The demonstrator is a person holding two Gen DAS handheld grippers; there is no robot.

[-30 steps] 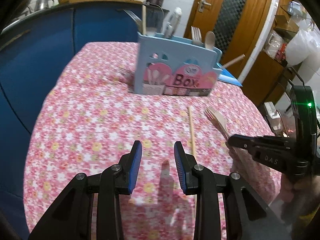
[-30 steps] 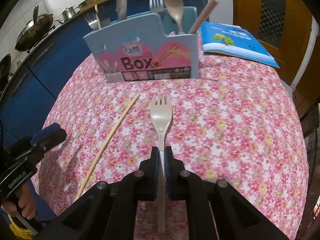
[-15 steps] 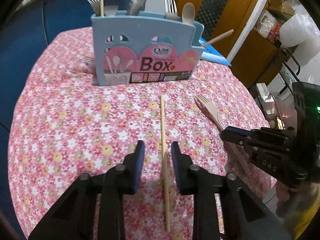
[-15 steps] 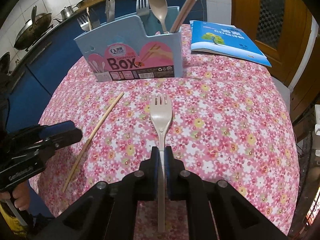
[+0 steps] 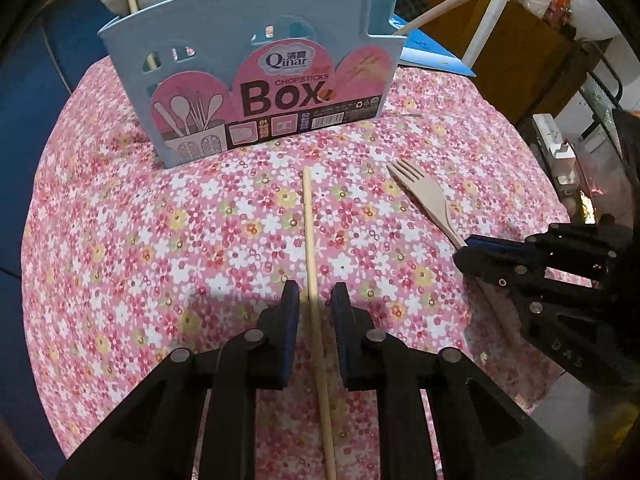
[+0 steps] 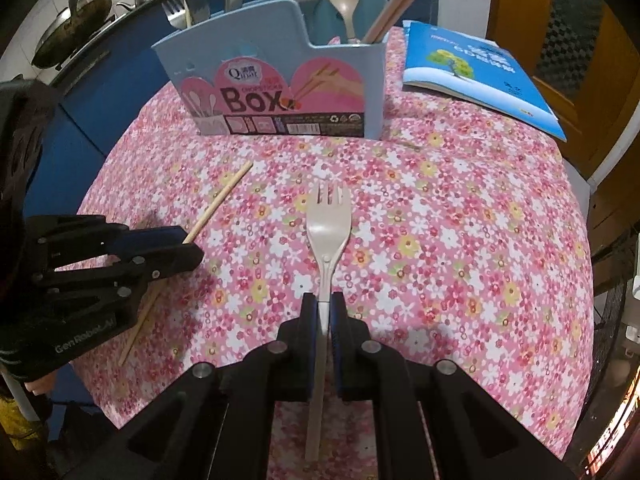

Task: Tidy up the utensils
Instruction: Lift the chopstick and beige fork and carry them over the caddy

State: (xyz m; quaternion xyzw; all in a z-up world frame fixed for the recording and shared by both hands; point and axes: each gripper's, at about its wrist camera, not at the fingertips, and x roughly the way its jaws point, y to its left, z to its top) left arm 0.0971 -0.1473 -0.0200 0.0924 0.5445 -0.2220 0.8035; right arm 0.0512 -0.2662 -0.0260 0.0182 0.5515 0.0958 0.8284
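A light blue utensil box (image 5: 256,68) stands on the flowered tablecloth (image 5: 160,240), holding forks, a spoon and chopsticks. It also shows in the right wrist view (image 6: 280,92). A wooden chopstick (image 5: 310,232) lies on the cloth and runs between the fingers of my left gripper (image 5: 315,300), which is open around it with small gaps each side. My right gripper (image 6: 324,306) is shut on the handle of a beige fork (image 6: 328,224), tines pointing at the box. The fork (image 5: 424,196) and chopstick (image 6: 218,200) show in the opposite views too.
A blue booklet (image 6: 480,68) lies right of the box. The table's edge drops off close on the right (image 6: 576,240). A blue counter with pots and a wok (image 6: 68,40) runs behind the table. A wooden door (image 6: 560,20) is at the back right.
My left gripper moved forward and right over the chopstick, so it now straddles it, jaws narrower. The right gripper stays shut on the fork and has drawn back a little from the box.
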